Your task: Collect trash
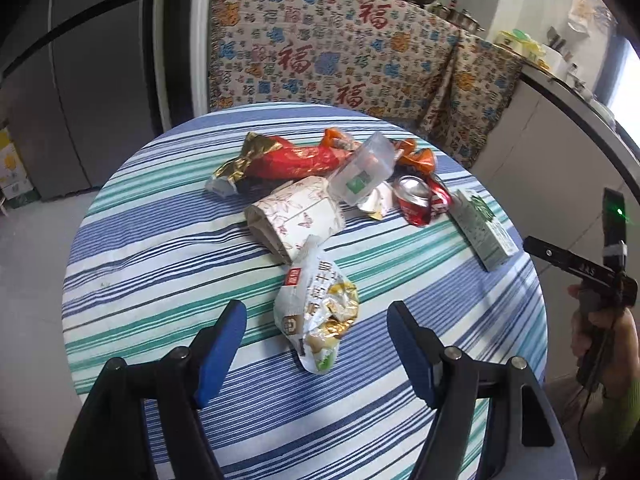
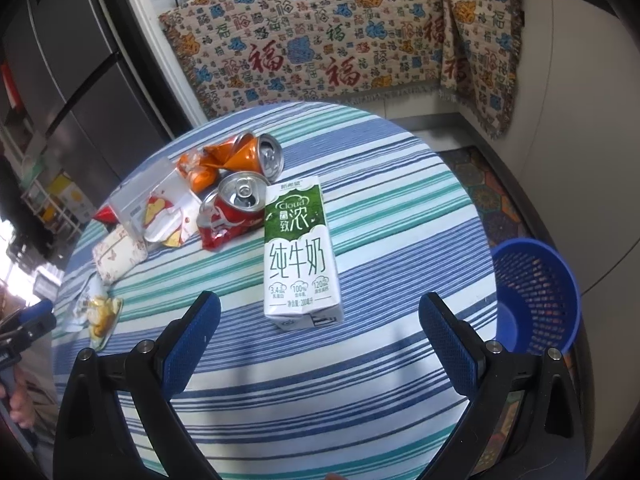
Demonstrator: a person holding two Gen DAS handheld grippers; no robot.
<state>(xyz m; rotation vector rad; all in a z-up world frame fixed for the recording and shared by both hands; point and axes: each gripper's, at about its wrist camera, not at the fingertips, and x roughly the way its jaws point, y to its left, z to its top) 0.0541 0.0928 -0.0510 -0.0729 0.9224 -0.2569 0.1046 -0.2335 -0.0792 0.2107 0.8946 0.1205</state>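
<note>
Left tongs (image 1: 316,344): hanging spread around the snack wrapper (image 1: 318,316), lining up a pinch.
Right tongs (image 2: 320,332): gaping before the milk carton (image 2: 300,252).
Trash: lying on the counter (image 2: 400,208); blue basket (image 2: 536,292) waiting beside it.

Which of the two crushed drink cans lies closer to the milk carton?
The red can, right beside the milk carton. The orange can lies farther back on the striped table.
</note>
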